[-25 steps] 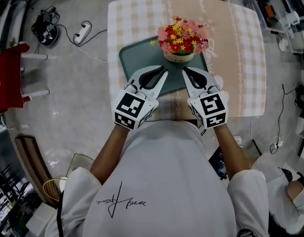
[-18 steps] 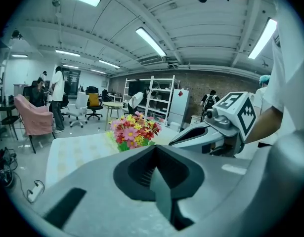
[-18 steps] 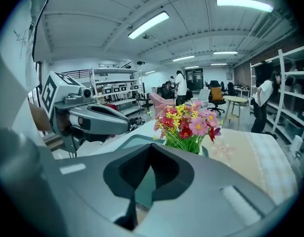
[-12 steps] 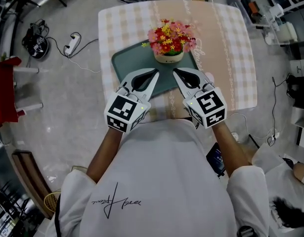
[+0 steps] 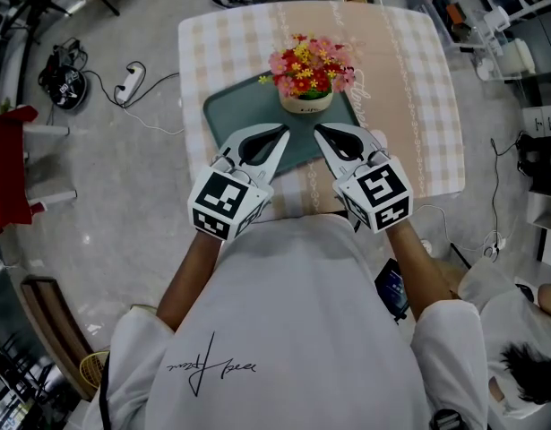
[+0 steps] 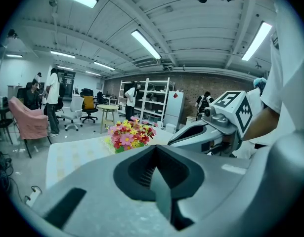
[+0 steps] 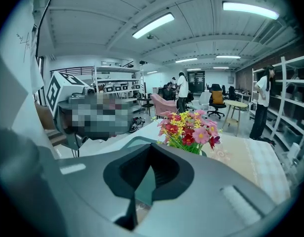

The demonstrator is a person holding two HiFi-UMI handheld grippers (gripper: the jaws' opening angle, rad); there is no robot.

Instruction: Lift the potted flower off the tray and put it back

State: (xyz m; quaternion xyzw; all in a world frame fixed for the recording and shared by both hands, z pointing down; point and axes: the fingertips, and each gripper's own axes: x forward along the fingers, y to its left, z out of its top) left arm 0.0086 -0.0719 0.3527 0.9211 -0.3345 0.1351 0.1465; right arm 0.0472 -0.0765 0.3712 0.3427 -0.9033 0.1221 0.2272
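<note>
The potted flower (image 5: 307, 68), red, pink and yellow blooms in a pale pot, stands on the far part of the dark green tray (image 5: 235, 115). The tray lies on a checked tablecloth (image 5: 409, 88). My left gripper (image 5: 283, 135) and right gripper (image 5: 319, 134) hover side by side over the tray's near edge, just short of the pot, and both are shut with nothing between the jaws. In the left gripper view the flowers (image 6: 128, 134) stand ahead, with the right gripper (image 6: 177, 138) at the right. The right gripper view has the flowers (image 7: 189, 129) close ahead.
The table is small, and its near edge lies right under my grippers. On the floor to the left are a power strip with cables (image 5: 127, 83) and a red chair (image 5: 11, 159). Bins and shelving (image 5: 508, 52) crowd the right side. People stand far back (image 6: 52, 100).
Both grippers have risen slightly and stay just short of the pot. The head view has shifted, so the table sits further left. The pot has stayed on the tray.
</note>
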